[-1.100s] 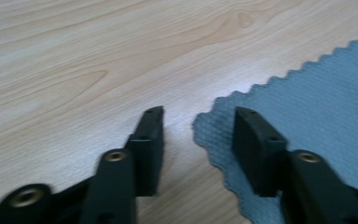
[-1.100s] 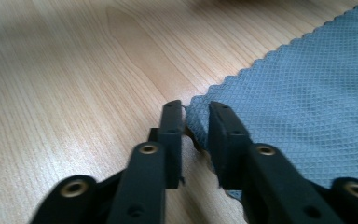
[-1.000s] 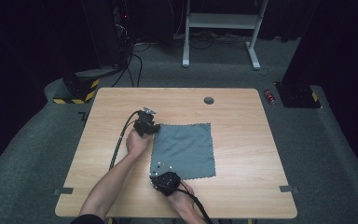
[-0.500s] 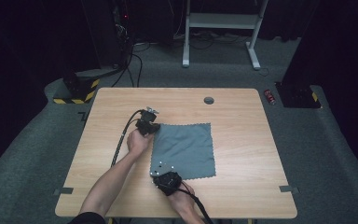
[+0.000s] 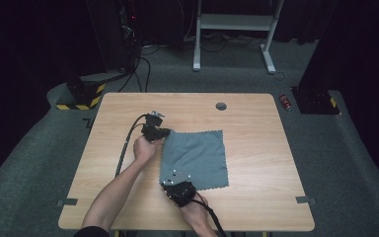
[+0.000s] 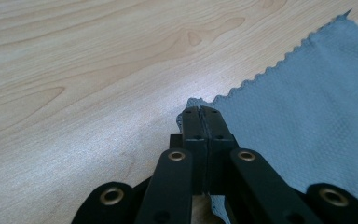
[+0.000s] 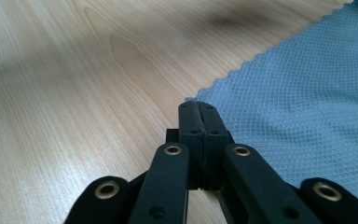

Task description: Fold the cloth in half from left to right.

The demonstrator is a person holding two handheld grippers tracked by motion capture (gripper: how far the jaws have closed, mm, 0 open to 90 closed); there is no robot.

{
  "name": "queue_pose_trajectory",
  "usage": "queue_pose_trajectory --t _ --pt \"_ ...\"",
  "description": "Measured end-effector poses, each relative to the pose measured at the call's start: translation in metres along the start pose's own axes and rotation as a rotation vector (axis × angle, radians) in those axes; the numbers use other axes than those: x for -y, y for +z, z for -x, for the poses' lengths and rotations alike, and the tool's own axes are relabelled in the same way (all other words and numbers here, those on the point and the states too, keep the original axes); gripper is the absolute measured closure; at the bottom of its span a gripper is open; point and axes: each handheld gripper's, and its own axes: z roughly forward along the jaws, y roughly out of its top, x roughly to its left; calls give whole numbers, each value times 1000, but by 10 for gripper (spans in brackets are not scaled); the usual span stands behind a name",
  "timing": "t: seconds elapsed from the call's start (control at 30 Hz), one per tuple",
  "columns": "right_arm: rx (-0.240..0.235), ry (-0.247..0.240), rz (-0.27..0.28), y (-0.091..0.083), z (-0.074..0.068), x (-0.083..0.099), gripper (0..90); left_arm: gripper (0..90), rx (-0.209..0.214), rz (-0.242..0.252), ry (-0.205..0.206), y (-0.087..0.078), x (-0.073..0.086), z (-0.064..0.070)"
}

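Note:
A grey-blue cloth [image 5: 195, 158] with zigzag edges lies flat on the wooden table [image 5: 256, 148]. My left gripper [image 5: 164, 132] sits at the cloth's far left corner. In the left gripper view its jaws are shut [image 6: 200, 112] on that corner of the cloth [image 6: 307, 116], which puckers slightly around the tips. My right gripper [image 5: 170, 178] is at the cloth's near left corner. In the right gripper view its jaws [image 7: 198, 108] are pressed together on the corner tip of the cloth [image 7: 307, 84], low over the wood.
A round black grommet [image 5: 221, 105] sits in the table near its far edge. On the floor beyond are a red can [image 5: 284, 101], a white desk frame [image 5: 232, 29] and a black-and-yellow striped base [image 5: 81, 96]. Bare wood lies to the cloth's right.

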Motion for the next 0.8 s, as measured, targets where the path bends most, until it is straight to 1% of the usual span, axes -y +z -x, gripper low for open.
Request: queue_pose_trajectory --t 0.13,0.2,0.23,0.3,0.33,0.37,0.47,0.5,0.6,0.63,0.67,0.7,0.73,0.8 --pt "-6 -5 13 -3 -1 -3 900 899 14 12 -6 -6 -1 -1" --pt "-14 -6 23 -3 -2 -5 900 899 19 18 -3 -10 -1 -1" --pt "-20 4 26 -3 -4 -6 900 899 21 21 1 -12 -1 -2" --pt "-31 -1 32 -2 -6 -9 900 899 21 28 5 -16 -1 -3" --pt "-37 -6 33 -1 -7 -10 900 899 21 31 1 -18 -1 -4" --pt "-55 -4 35 1 -10 -13 900 899 22 32 -5 -20 0 -5" --pt "-65 -12 35 2 -13 -17 900 899 14 35 -3 -28 1 -9" --pt "-74 -14 45 2 -15 -20 900 899 16 35 -7 -30 1 -11" --pt "-86 -15 58 1 -17 -25 900 899 4 42 -6 -40 2 -15" --pt "-92 -17 68 1 -18 -27 900 899 -3 46 -6 -43 2 -17" --pt "-96 -19 72 1 -19 -29 900 899 -13 54 -14 -47 2 -17" --pt "-100 -21 78 0 -20 -31 900 900 -25 54 -5 -51 2 -19" --pt "-109 -26 87 -1 -21 -36 900 900 -32 57 -5 -54 1 -20" --pt "-114 -24 90 -2 -21 -38 900 900 -39 68 -11 -61 0 -21"
